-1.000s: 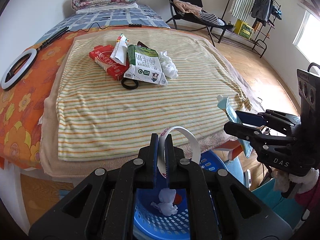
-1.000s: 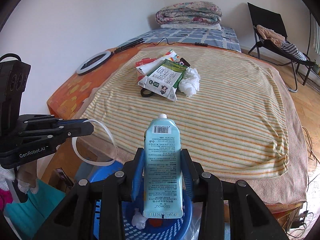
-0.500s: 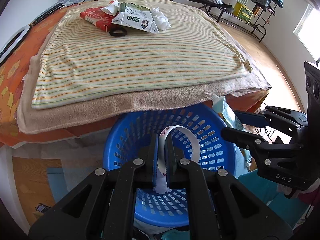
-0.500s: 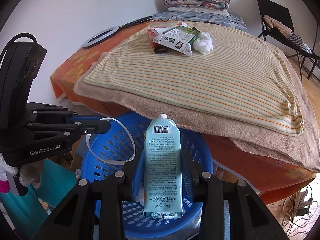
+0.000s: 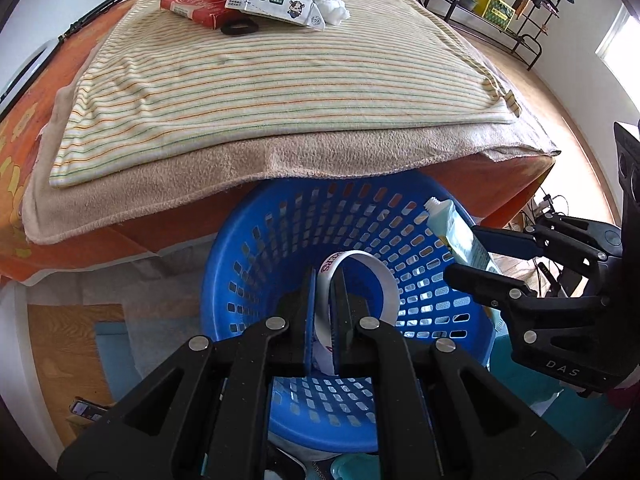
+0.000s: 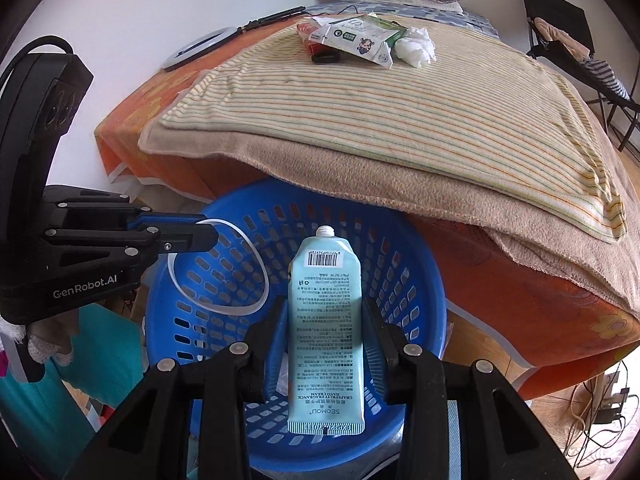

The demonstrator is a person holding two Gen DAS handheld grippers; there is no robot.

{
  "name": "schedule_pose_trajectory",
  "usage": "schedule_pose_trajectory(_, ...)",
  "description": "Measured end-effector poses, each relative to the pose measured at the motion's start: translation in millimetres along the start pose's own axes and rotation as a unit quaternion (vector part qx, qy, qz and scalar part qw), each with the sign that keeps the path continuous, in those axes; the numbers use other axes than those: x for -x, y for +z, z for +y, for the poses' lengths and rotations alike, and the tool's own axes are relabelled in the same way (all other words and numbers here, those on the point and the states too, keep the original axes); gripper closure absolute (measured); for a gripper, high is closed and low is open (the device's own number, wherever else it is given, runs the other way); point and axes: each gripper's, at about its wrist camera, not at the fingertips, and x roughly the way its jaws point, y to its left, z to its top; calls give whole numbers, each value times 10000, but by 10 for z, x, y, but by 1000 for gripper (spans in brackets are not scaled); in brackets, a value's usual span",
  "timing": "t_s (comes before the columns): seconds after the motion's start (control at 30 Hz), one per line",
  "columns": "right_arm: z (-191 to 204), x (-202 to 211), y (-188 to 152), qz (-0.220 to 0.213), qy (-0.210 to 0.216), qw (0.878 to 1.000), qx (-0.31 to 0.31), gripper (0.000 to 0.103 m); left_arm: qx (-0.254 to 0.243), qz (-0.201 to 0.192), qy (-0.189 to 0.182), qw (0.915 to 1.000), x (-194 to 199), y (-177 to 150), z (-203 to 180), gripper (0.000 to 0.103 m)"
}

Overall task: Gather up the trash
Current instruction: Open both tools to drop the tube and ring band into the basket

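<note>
Bed (image 6: 400, 120) carries the remaining trash pile: milk carton (image 6: 356, 40), red box (image 5: 192, 6), tissue wad (image 6: 416, 46). Blue laundry basket (image 5: 304, 216) sits on the floor, directly below both grippers. Right gripper (image 6: 326, 332) fingers clamp a pale-blue hand cream tube (image 6: 326, 320), long axis along the fingers, nozzle forward. Left gripper (image 5: 322, 312) fingers pinch a white tape loop (image 5: 360, 276). Judgement: release drops both in.

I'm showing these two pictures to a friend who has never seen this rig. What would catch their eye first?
Most likely the bright blue basket on the floor at the bed's edge, with both grippers above it. The right gripper clamps a pale blue tube; the left gripper pinches a white tape ring. Farther back, a pile of wrappers and a crumpled tissue lie on the striped blanket.
</note>
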Motion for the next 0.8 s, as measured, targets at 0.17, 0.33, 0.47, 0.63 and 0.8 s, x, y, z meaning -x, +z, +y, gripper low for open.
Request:
schedule_pose_trajectory(0.17, -6, -86, -19, 103, -29, 9999, -24, 65, -35, 27, 63, 10000, -38, -6, -18, 99)
schedule_pose_trajectory(0.33, -22, -143, -43, 199, -49, 9998, -52, 63, -57, 126, 120, 9998, -95, -8, -34, 95)
schedule_pose_trajectory(0.47, -27, -144, -41, 184, -99, 9998, -66, 44, -65, 114, 175, 9998, -104, -16, -30, 68)
schedule_pose_trajectory(0.63, -48, -131, -44, 166, -170, 9997, -94, 32, -55, 56, 247, 9997, -85, -6, -12, 57)
schedule_pose_trajectory(0.8, -56, -128, -35, 170, -262, 9995, -103, 18, 2, 15, 279, 9996, -74, 9, 9, 37)
